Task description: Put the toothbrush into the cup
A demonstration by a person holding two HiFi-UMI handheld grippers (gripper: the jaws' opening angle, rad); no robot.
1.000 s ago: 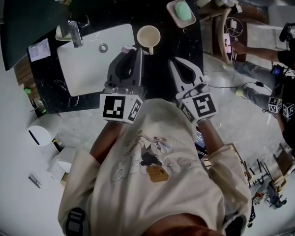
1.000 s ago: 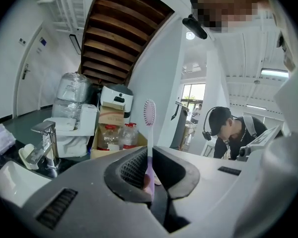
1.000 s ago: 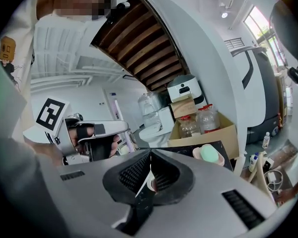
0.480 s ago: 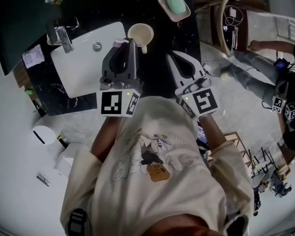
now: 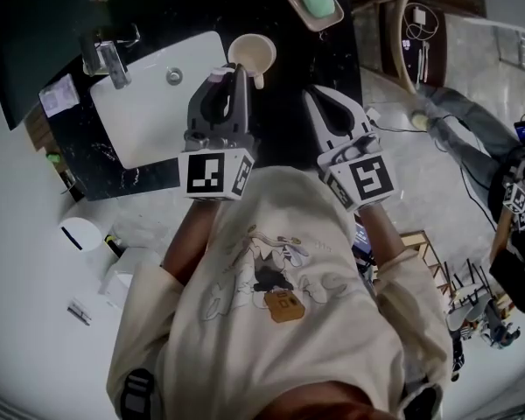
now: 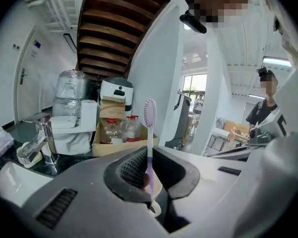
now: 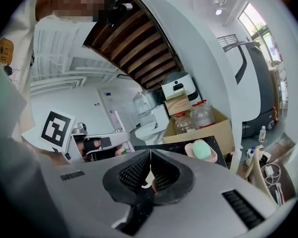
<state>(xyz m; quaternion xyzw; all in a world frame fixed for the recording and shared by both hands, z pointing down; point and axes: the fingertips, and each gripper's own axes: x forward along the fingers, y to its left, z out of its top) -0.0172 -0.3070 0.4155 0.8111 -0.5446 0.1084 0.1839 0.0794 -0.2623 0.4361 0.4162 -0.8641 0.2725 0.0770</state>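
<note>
Nearing the cup [image 5: 250, 52] with the toothbrush [image 6: 149, 114]

Your left gripper [image 6: 148, 151] clamps the lilac-and-white toothbrush upright, head up, just short of the cup toward the countertop's [image 5: 284, 121] far edge, closer than a second ago. Your right gripper [image 7: 150, 155] is closed, empty. The handle's lower end hides behind the jaws.

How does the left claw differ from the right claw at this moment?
The left claw is shut on a toothbrush that stands upright; the right claw is shut on nothing. The left claw is at the cup; the right claw is over the dark counter beside it. Both point forward, side by side.
</note>
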